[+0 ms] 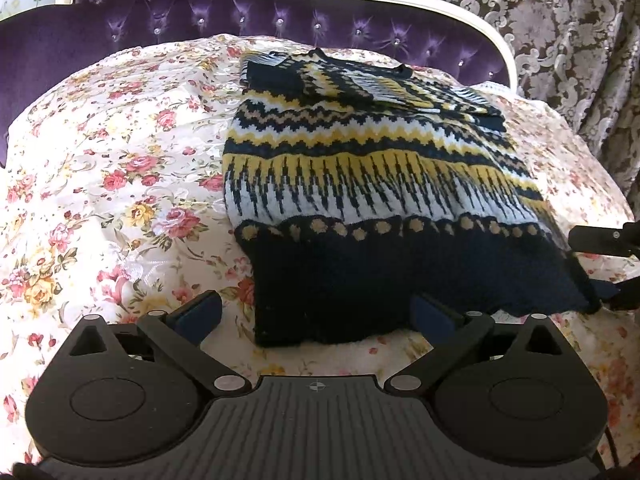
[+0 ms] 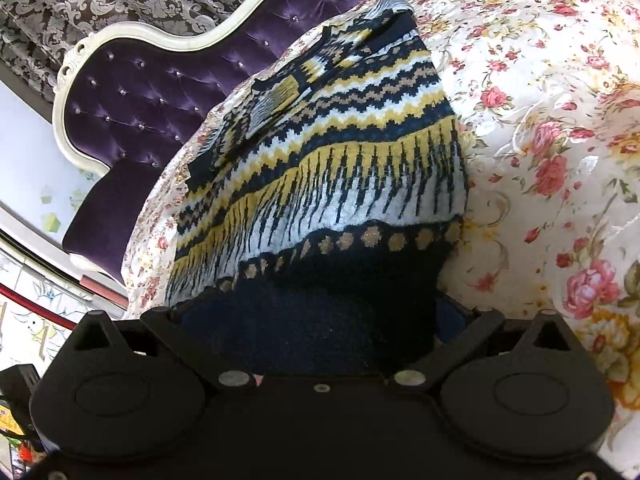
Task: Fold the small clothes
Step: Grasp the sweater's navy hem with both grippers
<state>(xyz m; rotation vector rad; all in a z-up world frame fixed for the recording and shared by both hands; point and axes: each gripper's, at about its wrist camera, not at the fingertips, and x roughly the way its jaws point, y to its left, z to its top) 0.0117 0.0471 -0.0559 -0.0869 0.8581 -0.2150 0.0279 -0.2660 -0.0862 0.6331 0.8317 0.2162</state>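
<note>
A knitted sweater (image 1: pixel 360 176) in navy, yellow and white zigzag bands lies flat on the floral bedspread (image 1: pixel 100 168), sleeves folded across its upper part. My left gripper (image 1: pixel 316 312) is open, its fingers astride the sweater's near-left navy hem corner, just above the bed. My right gripper (image 2: pixel 320 312) is open with the sweater's navy hem (image 2: pixel 320 312) lying between its fingers; its fingertips are mostly hidden by the cloth. The right gripper shows at the right edge of the left wrist view (image 1: pixel 604 268), by the sweater's near-right corner.
A purple tufted headboard (image 1: pixel 200 12) with a white frame stands behind the bed. Brown patterned curtains (image 1: pixel 560 40) hang at the back right. Bedspread (image 2: pixel 540 120) extends to the left and right of the sweater.
</note>
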